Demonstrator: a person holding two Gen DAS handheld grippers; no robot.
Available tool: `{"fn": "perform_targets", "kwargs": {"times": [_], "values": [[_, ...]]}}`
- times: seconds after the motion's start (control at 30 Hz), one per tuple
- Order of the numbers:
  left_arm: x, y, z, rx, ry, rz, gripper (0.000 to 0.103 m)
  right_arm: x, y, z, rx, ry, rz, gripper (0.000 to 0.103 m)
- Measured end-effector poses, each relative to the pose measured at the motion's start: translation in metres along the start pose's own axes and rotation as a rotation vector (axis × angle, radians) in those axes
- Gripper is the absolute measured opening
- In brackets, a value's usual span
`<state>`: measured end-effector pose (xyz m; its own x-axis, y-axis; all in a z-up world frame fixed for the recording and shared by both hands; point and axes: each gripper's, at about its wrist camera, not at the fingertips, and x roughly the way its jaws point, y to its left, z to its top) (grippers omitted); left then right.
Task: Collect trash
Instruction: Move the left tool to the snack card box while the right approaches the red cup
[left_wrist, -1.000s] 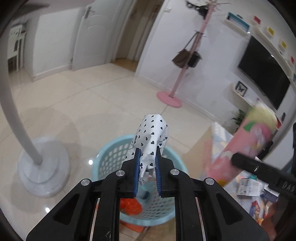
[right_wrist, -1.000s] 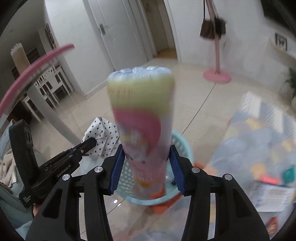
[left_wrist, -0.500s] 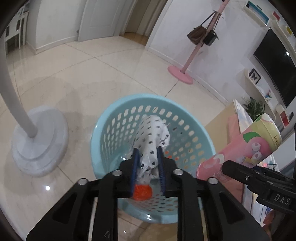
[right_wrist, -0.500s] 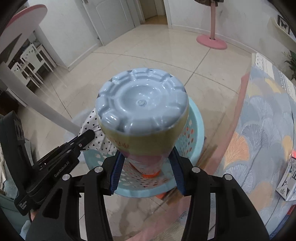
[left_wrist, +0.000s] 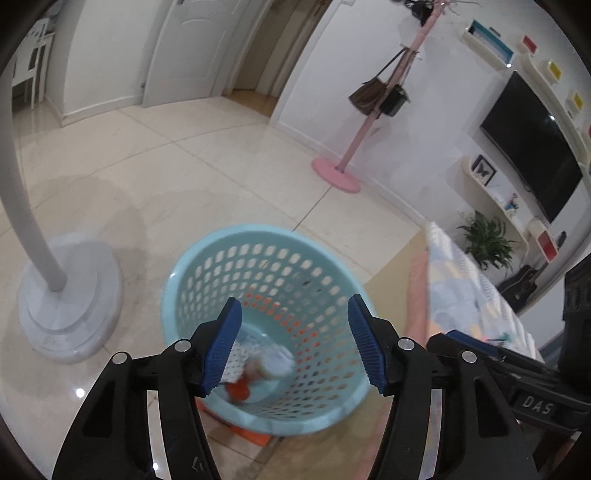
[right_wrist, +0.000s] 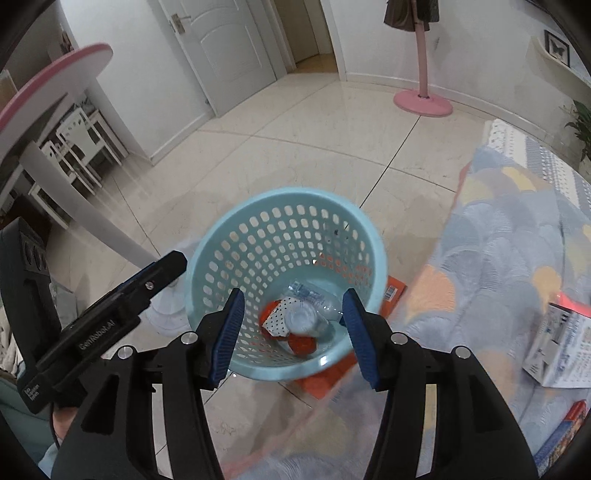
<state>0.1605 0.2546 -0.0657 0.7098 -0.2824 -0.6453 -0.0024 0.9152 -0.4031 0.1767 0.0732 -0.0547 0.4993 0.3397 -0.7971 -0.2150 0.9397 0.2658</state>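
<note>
Home living room: wall-mounted television (left_wrist: 532, 144), pink coat stand (left_wrist: 364, 122) with bags, white doors (right_wrist: 225, 51), tiled floor (left_wrist: 192, 177)

Both grippers' jaws just opened; dotted wrapper (right_wrist: 277, 318) & bottle (right_wrist: 308, 320) now lie in basket (right_wrist: 229, 236).

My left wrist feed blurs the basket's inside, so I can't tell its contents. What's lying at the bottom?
Observer: A clear plastic bottle lies in the blue basket, beside a dotted wrapper.
Operator: Is the right gripper empty?
Observer: Yes; the right gripper has nothing between its fingers, which have just been opening.
Operator: Anything left outside?
Observer: A white printed box lies on the patterned cloth, apart from the basket.
</note>
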Motion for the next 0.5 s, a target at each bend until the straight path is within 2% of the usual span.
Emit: {"fn": "perform_targets", "kwargs": {"times": [0.23, 0.3, 0.5], "values": [[-0.037, -0.058, 0.001, 0.068, -0.053, -0.087, 0.059, -0.069, -0.030, -0.004, 0.039, -0.122, -0.011, 0.052], [-0.046, -0.078, -0.002, 0.091, -0.062, -0.119, 0.063, -0.099, -0.041, -0.009, 0.040, -0.177, -0.034, 0.052], [-0.063, -0.145, -0.020, 0.190, -0.046, -0.210, 0.064, -0.184, -0.083, -0.032, 0.047, -0.320, -0.142, 0.052]]}}
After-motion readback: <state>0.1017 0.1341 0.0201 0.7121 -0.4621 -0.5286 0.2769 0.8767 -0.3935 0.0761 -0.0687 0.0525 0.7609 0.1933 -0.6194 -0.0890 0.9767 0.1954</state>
